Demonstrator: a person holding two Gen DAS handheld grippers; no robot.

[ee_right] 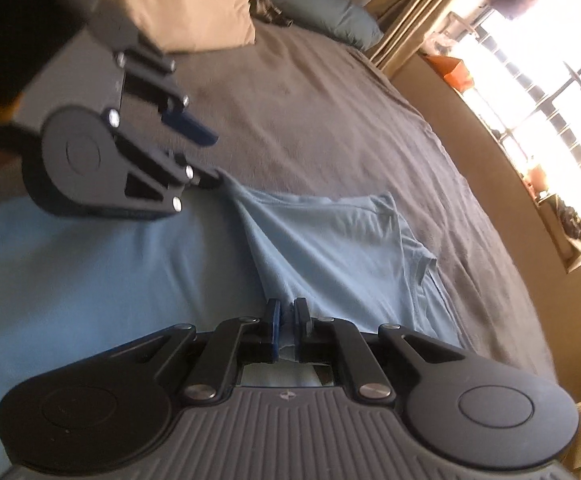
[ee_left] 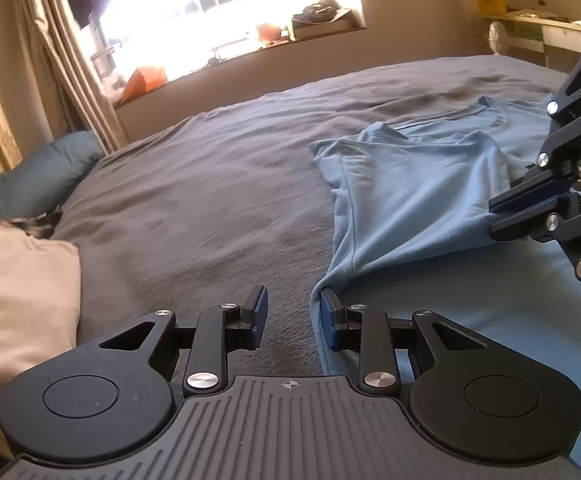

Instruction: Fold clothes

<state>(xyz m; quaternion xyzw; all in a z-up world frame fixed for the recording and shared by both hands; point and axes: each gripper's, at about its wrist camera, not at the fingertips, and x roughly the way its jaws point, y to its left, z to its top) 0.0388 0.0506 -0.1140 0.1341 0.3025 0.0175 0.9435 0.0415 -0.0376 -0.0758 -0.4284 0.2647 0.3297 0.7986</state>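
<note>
A grey-blanketed bed [ee_left: 210, 184] carries a light blue T-shirt [ee_left: 406, 184], spread at its near side with one sleeve already turned in across the body. The right hand-held gripper [ee_right: 286, 320] is clamped together on a pinch of the shirt's fabric, a ridge of cloth rising to its pads. The left hand-held gripper [ee_left: 294, 312] stands with its fingers apart; one pad touches the shirt's edge, nothing pressed between them.

To fold cleanly, the left likely needs to close on that edge before both lift, keeping the hem taut and level so the panel lands square.

The left wrist view shows the collar, the printed lettering and a beige pillow [ee_left: 14, 280]. Only the right wrist view shows cloth squeezed between the right pads.
</note>
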